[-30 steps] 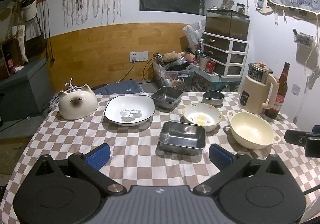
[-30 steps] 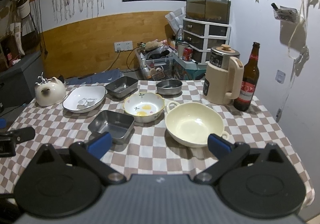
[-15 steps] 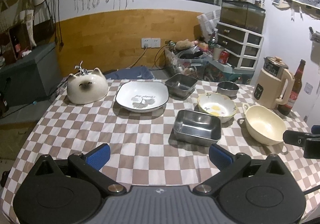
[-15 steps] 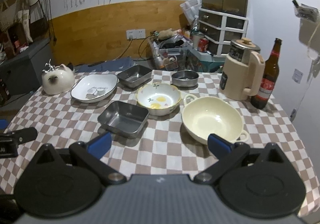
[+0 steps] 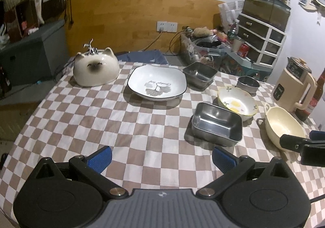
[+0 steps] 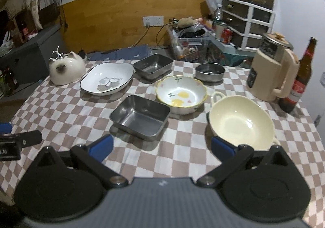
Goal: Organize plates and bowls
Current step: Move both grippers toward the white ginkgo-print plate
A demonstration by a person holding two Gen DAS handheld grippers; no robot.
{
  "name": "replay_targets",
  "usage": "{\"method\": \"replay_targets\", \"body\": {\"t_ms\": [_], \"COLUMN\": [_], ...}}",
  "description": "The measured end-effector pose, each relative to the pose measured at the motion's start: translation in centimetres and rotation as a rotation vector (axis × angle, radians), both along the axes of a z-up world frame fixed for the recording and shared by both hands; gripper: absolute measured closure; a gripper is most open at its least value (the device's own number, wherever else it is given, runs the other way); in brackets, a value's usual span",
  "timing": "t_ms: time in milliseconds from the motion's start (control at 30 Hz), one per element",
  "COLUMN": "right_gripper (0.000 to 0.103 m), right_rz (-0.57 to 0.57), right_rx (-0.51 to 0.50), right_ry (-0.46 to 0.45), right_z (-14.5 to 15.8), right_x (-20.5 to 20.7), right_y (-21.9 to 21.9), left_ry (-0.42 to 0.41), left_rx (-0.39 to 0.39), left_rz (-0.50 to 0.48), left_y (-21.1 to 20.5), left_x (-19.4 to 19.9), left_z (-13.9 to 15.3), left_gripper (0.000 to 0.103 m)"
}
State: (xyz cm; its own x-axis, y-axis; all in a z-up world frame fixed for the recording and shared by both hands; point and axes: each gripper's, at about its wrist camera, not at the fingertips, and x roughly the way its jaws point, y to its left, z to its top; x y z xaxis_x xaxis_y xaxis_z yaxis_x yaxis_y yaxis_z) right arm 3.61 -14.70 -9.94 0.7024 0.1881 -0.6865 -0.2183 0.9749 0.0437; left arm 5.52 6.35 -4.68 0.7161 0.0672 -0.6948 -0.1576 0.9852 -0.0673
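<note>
On the checkered table (image 5: 101, 118) stand a white leaf-print plate (image 5: 156, 83), two square steel trays (image 5: 217, 123) (image 5: 200, 74), a flowered bowl (image 5: 236, 103), a small round steel bowl (image 5: 248, 84) and a cream two-handled bowl (image 5: 282, 125). My left gripper (image 5: 161, 158) is open and empty above the near table, short of the near steel tray. My right gripper (image 6: 161, 146) is open and empty, near the steel tray (image 6: 140, 116) and the cream bowl (image 6: 240, 121).
A white cat-shaped ceramic piece (image 5: 95, 69) stands at the back left. A cream kettle (image 6: 272, 71) and a brown bottle (image 6: 300, 77) stand at the right edge. Cluttered boxes and drawers (image 6: 247, 10) lie behind the table.
Both grippers have moved forward and tilted down toward the table, so the dishes look closer. The left view has swung left. Nothing was grasped or moved.
</note>
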Motion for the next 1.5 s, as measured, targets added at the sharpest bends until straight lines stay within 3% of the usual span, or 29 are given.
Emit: {"method": "replay_targets", "body": {"t_ms": [500, 733, 1033, 1200, 1500], "right_gripper": [0.0, 0.0, 0.0, 0.0, 0.0], "right_rz": [0.063, 0.044, 0.033, 0.088, 0.042], "right_rx": [-0.009, -0.005, 0.003, 0.073, 0.181], "right_ry": [0.057, 0.038, 0.009, -0.038, 0.076], "right_z": [-3.6, -4.7, -5.6, -6.5, -9.0], "right_x": [9.3, 14.0, 20.2, 22.8, 29.0], "right_y": [4.9, 6.1, 7.3, 7.9, 9.0], "left_ry": [0.065, 0.049, 0.052, 0.038, 0.002], "left_rx": [-0.005, 0.06, 0.05, 0.042, -0.03], "left_rz": [0.053, 0.044, 0.025, 0.021, -0.023], "left_y": [4.0, 6.1, 9.0, 10.5, 13.1], "left_x": [7.2, 11.7, 17.7, 21.1, 26.4], "left_z": [-2.5, -3.4, -4.9, -5.5, -6.4], "left_gripper": [0.0, 0.0, 0.001, 0.01, 0.026]}}
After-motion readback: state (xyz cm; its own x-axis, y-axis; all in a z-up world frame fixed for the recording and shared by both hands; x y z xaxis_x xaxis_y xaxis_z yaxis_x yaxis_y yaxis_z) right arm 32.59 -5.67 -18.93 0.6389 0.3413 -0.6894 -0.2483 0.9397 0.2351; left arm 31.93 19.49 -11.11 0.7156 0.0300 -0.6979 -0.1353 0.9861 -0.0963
